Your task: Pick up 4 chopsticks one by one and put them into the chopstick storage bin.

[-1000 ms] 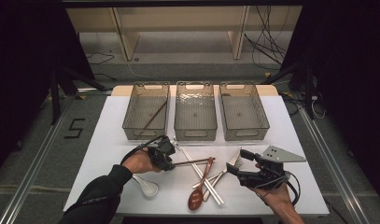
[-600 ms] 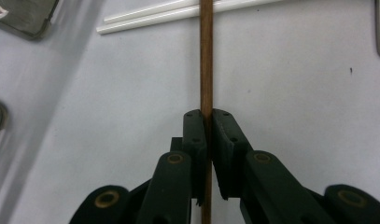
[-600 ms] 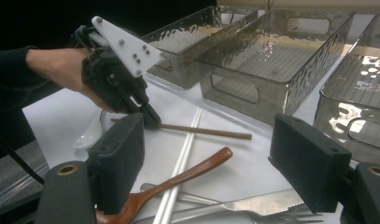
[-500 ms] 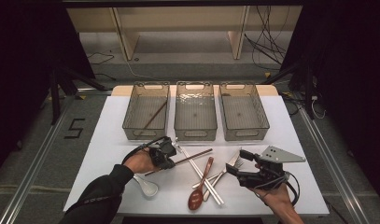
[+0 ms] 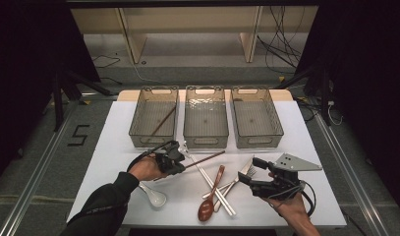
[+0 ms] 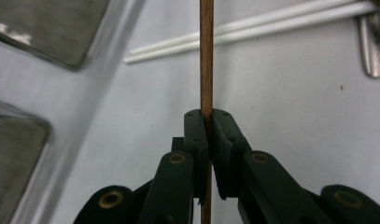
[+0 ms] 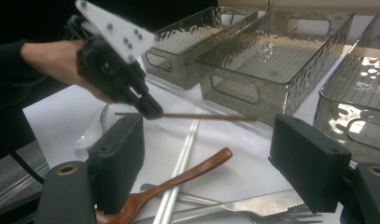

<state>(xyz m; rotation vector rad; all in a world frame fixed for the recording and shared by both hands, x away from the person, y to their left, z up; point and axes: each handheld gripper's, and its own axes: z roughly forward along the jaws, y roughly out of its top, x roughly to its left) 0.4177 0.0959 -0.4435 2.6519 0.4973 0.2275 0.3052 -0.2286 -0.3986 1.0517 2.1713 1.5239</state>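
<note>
Left gripper [image 5: 180, 158] in the high view grips my brown chopstick [image 5: 207, 159], jaws having just closed on it, lifted over the white table [image 5: 114, 147] near the bins; a "5" [image 5: 78, 134] is taped on the floor. Left gripper view: pads clamp the thin, reddish-brown wooden stick [image 6: 207, 56] crosswise. Right gripper view: I see my right gripper [image 7: 206, 161] standing wide apart above a wooden spoon [image 7: 178, 179].

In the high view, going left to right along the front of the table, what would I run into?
White spoon → left claw, shut on a brown chopstick → wooden spoon → right claw, jaws apart and holding nothing.
</note>
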